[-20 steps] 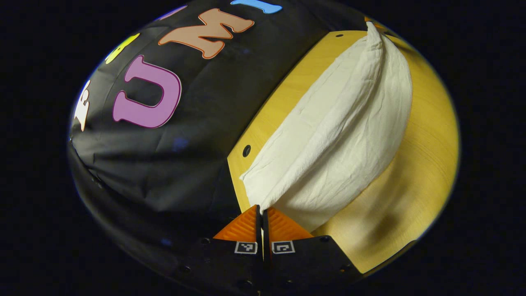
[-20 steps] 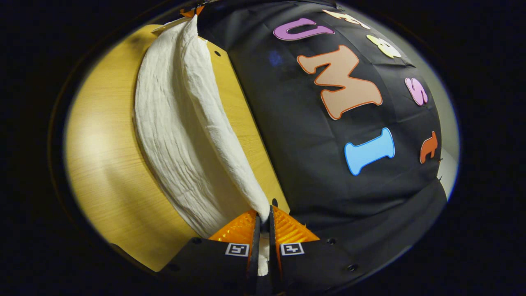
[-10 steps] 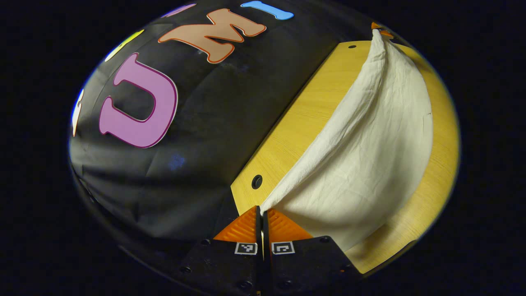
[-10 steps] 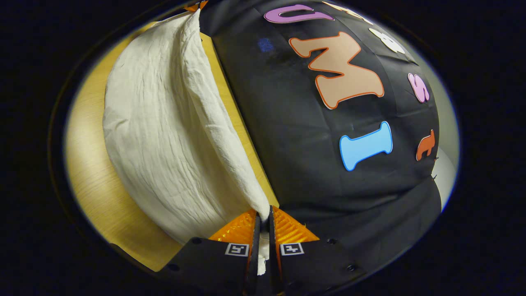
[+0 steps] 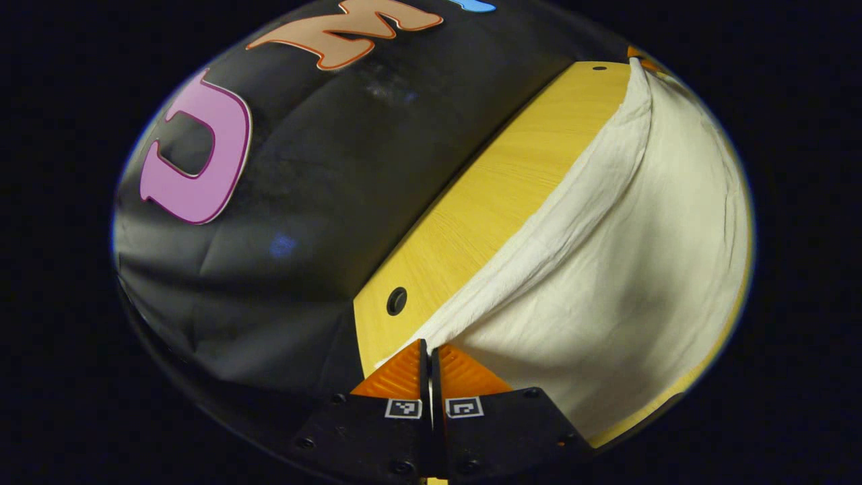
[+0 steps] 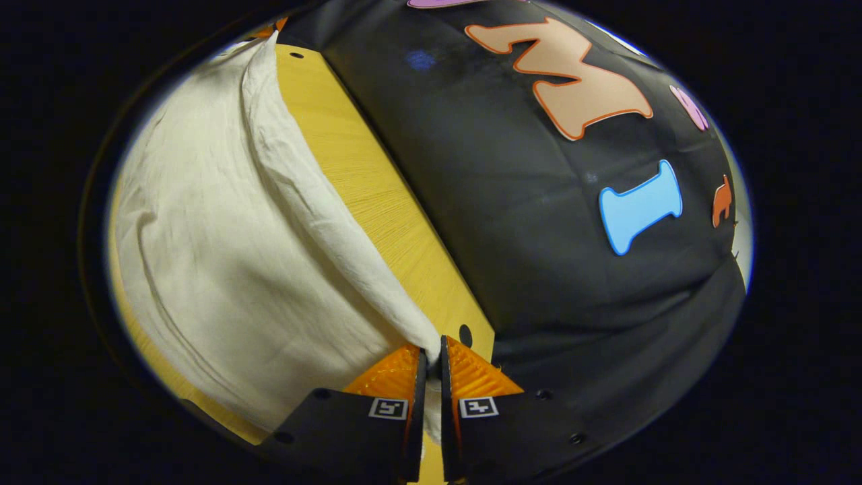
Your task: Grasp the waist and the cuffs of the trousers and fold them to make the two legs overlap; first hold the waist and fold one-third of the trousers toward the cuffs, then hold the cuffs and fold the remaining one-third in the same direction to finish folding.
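In the left gripper view, the left gripper is seen closed to a thin slit, with an edge of the trousers pinched between its two fingers. In the right gripper view, the right gripper is likewise clamped on the cloth, a small strip of fabric being visible down in the gap between its fingers.

From each gripper a raised, rolled edge of fabric is drawn away in a long line toward the far end of the cloth. At that far end, in both views, a small part of the other gripper can be made out at the tip of the edge (top right in the left gripper view, top left in the right gripper view).

The trousers are made of a cream-white, finely crinkled fabric. The held edge is lifted off the surface, while the rest of the cloth is spread below it in a broad sheet with soft creases and a few longer folds. Which part of the garment is held cannot be told.

The cloth is laid over a yellow wooden worktop, of which a bare strip with a small dark hole is left showing between the lifted edge and the black cloth wall of the booth.
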{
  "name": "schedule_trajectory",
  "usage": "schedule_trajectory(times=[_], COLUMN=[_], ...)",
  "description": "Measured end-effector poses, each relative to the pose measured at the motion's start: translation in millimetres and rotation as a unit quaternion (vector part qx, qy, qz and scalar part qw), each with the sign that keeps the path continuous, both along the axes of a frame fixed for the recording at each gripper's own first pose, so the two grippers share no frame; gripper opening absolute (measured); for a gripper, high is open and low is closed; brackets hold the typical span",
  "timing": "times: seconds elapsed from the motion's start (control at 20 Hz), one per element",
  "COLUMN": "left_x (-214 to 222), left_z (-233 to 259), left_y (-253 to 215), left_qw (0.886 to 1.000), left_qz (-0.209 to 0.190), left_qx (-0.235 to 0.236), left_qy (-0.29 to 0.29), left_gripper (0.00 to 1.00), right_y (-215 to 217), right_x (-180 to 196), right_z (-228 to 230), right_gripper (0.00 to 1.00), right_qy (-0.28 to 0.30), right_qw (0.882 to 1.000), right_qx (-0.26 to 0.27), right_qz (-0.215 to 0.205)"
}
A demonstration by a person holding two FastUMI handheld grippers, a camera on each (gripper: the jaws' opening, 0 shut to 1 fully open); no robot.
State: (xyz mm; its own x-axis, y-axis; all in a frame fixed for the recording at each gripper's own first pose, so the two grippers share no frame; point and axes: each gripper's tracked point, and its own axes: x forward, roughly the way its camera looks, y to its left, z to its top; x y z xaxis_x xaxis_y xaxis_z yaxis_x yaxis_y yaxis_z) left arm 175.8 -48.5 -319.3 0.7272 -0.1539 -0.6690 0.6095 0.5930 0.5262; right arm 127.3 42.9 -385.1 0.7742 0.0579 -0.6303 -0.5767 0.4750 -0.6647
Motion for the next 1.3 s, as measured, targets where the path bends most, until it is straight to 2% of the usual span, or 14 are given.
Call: schedule_trajectory(times=[0.15,0.2,0.25,0.4,0.55,0.65,0.9,1.0,1.05,1.1,1.15,1.3], left_x=[4,3,1,-4,-17,-29,-47,-53,-55,-57,-60,-66], left_z=[-8,-8,-4,22,48,66,113,129,138,148,155,176], left_y=[-1,-4,-10,-27,-46,-58,-82,-89,-92,-92,-92,-95], left_qw=[1.000,1.000,1.000,0.997,0.990,0.983,0.961,0.949,0.943,0.938,0.935,0.934], left_qz=[0.011,0.011,0.011,0.021,0.039,0.052,0.073,0.083,0.087,0.091,0.093,0.089], left_qx=[-0.004,-0.010,-0.025,-0.075,-0.131,-0.171,-0.263,-0.299,-0.317,-0.329,-0.337,-0.339], left_qy=[-0.007,-0.006,-0.007,-0.029,-0.041,-0.040,-0.052,-0.053,-0.053,-0.055,-0.058,-0.073], left_gripper=[0.00,0.01,0.25,0.95,0.96,0.96,0.95,0.96,0.95,1.00,0.95,0.95], right_y=[1,1,1,6,3,-7,-43,-60,-68,-75,-80,-97], right_x=[1,1,2,5,0,-8,-26,-32,-35,-39,-42,-50], right_z=[-19,-20,-17,2,23,35,52,48,47,44,40,22], right_gripper=[0.12,0.22,0.26,0.98,0.98,0.98,1.00,0.98,0.98,0.98,0.98,1.00], right_qy=[0.009,0.012,0.010,0.005,0.006,0.006,0.018,0.021,0.026,0.031,0.035,0.056], right_qw=[1.000,1.000,0.999,0.994,0.981,0.967,0.927,0.911,0.902,0.892,0.882,0.841], right_qx=[0.004,0.011,0.021,0.082,0.151,0.194,0.279,0.300,0.312,0.324,0.336,0.372], right_qz=[-0.015,-0.025,-0.036,-0.070,-0.124,-0.162,-0.250,-0.282,-0.297,-0.314,-0.330,-0.389])
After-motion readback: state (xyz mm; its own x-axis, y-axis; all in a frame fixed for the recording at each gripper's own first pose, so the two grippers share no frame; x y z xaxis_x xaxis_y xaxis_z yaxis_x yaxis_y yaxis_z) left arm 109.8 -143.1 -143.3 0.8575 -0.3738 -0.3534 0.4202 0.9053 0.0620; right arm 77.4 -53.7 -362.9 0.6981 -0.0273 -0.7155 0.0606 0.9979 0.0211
